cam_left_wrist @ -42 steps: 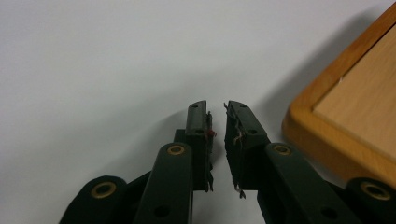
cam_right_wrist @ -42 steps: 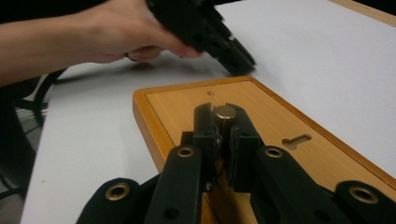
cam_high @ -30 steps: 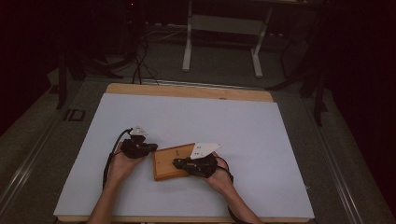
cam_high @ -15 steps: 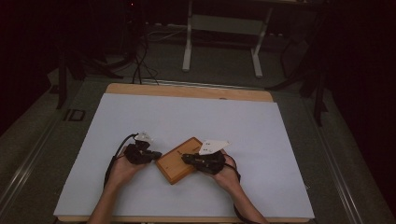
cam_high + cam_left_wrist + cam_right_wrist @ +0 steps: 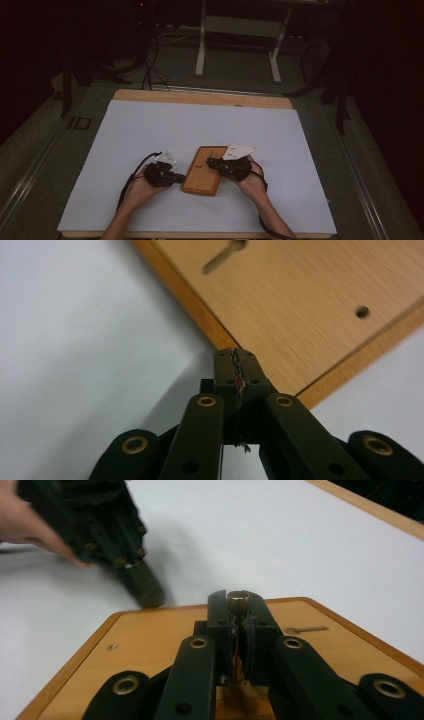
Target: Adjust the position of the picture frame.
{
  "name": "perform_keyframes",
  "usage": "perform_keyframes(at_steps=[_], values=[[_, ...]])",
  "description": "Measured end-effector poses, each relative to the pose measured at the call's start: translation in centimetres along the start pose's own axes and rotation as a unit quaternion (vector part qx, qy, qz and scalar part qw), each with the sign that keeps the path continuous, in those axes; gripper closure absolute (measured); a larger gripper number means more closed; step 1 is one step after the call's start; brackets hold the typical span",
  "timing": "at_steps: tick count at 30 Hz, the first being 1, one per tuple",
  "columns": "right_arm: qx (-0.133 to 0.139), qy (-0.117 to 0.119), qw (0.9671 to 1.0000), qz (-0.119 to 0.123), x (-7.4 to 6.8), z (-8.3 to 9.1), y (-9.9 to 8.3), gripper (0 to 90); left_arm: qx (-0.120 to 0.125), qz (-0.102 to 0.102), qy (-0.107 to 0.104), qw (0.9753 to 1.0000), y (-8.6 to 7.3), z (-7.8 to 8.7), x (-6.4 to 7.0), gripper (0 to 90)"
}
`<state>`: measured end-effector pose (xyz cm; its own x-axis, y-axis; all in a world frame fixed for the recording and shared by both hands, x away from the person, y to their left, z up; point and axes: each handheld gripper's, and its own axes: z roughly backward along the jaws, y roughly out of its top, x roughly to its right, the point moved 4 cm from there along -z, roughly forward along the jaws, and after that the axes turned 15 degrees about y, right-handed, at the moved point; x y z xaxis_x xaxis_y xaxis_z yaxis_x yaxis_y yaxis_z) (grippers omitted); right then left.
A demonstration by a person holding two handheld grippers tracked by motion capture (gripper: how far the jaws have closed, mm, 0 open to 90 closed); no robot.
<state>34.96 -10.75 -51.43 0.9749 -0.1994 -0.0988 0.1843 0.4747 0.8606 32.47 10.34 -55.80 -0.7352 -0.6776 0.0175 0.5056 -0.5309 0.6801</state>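
On the white table (image 5: 150,130), your left gripper (image 5: 236,356) is closed on nothing, its tip against the wooden board's (image 5: 205,170) edge. Your right gripper (image 5: 238,600) clamps a small brass peg (image 5: 238,598) over that board, which lies between both hands.

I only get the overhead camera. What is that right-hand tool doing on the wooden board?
Observer: The right gripper is shut on a small metal peg, held just above the wooden board.
Operator: And the left one?
Observer: The left gripper has its jaws shut with nothing between them, and its tip is at the board's edge near a corner.
Operator: Any holes for that peg?
Observer: There is a small round hole close to that corner.
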Motion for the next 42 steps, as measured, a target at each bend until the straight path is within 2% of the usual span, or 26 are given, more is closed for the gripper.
perform_keyframes(at_steps=[1,2,4,6,8,12,15,18,21,23,24,25,28,29,33,35,36,37,40,41,42], values=[[-0.004,-0.005,1.0000,0.003,0.1,0.2,0.0,84.5,0.000,0.000,0.000,1.0000,0.0,0.0,0.0,89.9],[-0.008,-0.010,0.9999,0.006,0.2,0.4,0.0,84.4,0.007,-0.004,-0.011,0.9999,0.3,-0.1,0.7,89.9],[-0.014,-0.018,0.9997,0.007,0.3,0.7,0.0,84.3,0.015,-0.010,-0.021,0.9996,0.7,-0.1,1.3,89.9],[-0.018,-0.023,0.9996,0.004,0.5,1.0,-0.2,84.1,0.031,-0.008,-0.046,0.9985,1.1,-0.2,2.0,89.8],[-0.021,-0.025,0.9995,0.001,0.5,1.1,-0.5,84.2,0.044,-0.011,-0.060,0.9972,1.5,-0.2,2.9,89.9],[-0.021,-0.034,0.9992,-0.009,0.7,1.5,-1.3,84.2,0.054,-0.017,-0.065,0.9963,2.1,-0.5,4.0,89.8],[-0.021,-0.038,0.9990,-0.013,0.9,1.7,-1.8,84.2,0.052,-0.017,-0.067,0.9963,2.1,-0.7,4.2,89.5],[-0.028,-0.054,0.9978,-0.024,1.3,2.1,-2.8,84.4,0.044,-0.027,-0.056,0.9971,2.1,-1.0,4.3,88.5],[-0.034,-0.069,0.9964,-0.037,1.9,2.3,-3.5,84.5,0.038,-0.028,-0.041,0.9980,2.0,-1.0,4.1,87.4],[-0.036,-0.073,0.9958,-0.043,2.1,2.4,-3.7,84.5,0.038,-0.028,-0.041,0.9980,2.0,-1.0,4.1,87.0],[-0.036,-0.073,0.9958,-0.043,2.1,2.4,-3.7,84.5,0.038,-0.023,-0.030,0.9986,2.0,-0.9,3.6,87.0],[-0.041,-0.082,0.9940,-0.059,2.7,2.6,-4.5,84.4,0.038,-0.020,-0.024,0.9988,2.0,-0.9,3.4,86.3],[-0.036,-0.090,0.9919,-0.083,3.3,2.7,-5.3,84.4,0.036,-0.009,0.002,0.9993,1.9,-0.8,2.6,84.9],[-0.027,-0.086,0.9920,-0.089,3.4,2.7,-5.4,84.4,0.035,-0.005,0.010,0.9993,1.9,-0.9,2.3,84.5],[-0.038,-0.105,0.9897,-0.089,3.4,2.6,-5.1,84.2,0.033,0.011,0.037,0.9987,1.9,-1.0,1.3,82.7],[-0.037,-0.111,0.9879,-0.102,3.4,2.6,-5.1,83.7,0.029,0.016,0.047,0.9984,1.9,-1.2,0.8,81.9],[-0.034,-0.117,0.9864,-0.110,3.4,2.6,-5.1,82.6,0.029,0.022,0.053,0.9979,1.9,-1.3,0.5,81.4],[-0.029,-0.136,0.9827,-0.122,3.5,2.6,-5.1,76.1,0.029,0.027,0.053,0.9978,1.9,-1.3,0.4,80.7],[-0.022,-0.165,0.9751,-0.147,3.6,2.7,-5.2,61.6,0.028,0.029,0.058,0.9975,1.9,-1.3,0.2,79.9],[-0.020,-0.179,0.9716,-0.153,3.7,2.7,-5.3,56.5,0.029,0.029,0.060,0.9974,1.9,-1.3,0.2,79.5],[-0.019,-0.185,0.9699,-0.158,3.8,2.7,-5.3,53.0,0.029,0.030,0.063,0.9972,1.9,-1.3,0.1,79.0]])
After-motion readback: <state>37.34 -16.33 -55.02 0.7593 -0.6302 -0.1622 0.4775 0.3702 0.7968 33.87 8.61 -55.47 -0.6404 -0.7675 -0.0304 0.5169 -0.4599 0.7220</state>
